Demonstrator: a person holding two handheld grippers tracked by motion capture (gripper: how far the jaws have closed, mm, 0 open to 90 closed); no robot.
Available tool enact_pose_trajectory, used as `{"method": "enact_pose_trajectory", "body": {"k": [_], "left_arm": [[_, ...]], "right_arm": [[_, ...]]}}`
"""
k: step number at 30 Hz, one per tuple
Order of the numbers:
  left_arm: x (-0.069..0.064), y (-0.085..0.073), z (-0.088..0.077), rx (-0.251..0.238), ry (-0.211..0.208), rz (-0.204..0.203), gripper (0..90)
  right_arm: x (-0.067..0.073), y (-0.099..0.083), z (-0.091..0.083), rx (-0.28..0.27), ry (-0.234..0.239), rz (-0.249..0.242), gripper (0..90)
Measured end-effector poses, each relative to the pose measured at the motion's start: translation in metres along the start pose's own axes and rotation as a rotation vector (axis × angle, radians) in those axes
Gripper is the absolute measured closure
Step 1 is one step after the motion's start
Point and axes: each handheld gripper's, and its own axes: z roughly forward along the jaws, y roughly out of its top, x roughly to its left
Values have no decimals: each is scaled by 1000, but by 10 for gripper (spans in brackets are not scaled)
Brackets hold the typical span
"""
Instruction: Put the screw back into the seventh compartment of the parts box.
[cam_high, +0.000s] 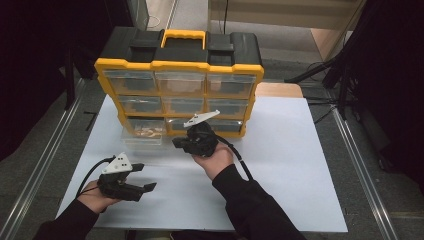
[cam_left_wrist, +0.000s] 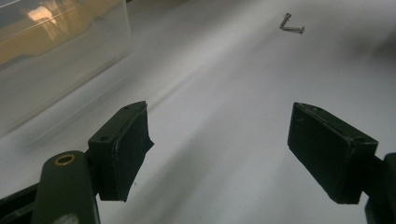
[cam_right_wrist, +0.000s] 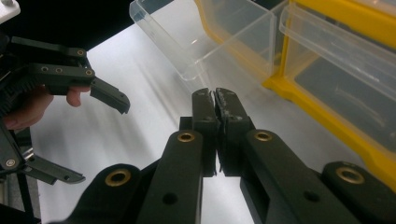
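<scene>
A yellow and black drawer organizer (cam_high: 180, 65) stands at the back of the white table sheet (cam_high: 280, 165). One clear drawer (cam_high: 145, 136) is pulled out at its lower left, with tan pieces inside; the same clear drawer (cam_right_wrist: 205, 42) is in the right gripper view. My right gripper (cam_high: 178, 143) hovers just in front of the organizer, jaws pressed together with nothing seen between them (cam_right_wrist: 215, 95). My left gripper (cam_high: 146, 176) rests low near the front left, jaws wide apart over bare sheet (cam_left_wrist: 219, 135). Two small metal screws (cam_left_wrist: 292, 26) lie on the sheet ahead of it.
The organizer's yellow frame (cam_right_wrist: 327, 112) and clear drawer fronts run along the right of the right gripper view. My left gripper (cam_right_wrist: 102, 141) and a hand show at that view's left. Metal rails (cam_high: 357, 165) border the table on both sides.
</scene>
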Motion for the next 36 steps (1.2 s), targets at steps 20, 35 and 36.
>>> {"method": "enact_pose_trajectory", "body": {"k": [20, 35, 36], "left_arm": [[0, 0, 0, -2, -2, -1, 207], [1, 0, -1, 1, -2, 0, 207], [1, 0, -1, 3, 0, 1, 207]], "right_arm": [[2, 24, 4, 1, 13, -9, 885], [6, 38, 11, -5, 15, -12, 886], [6, 39, 12, -2, 16, -14, 885]]}}
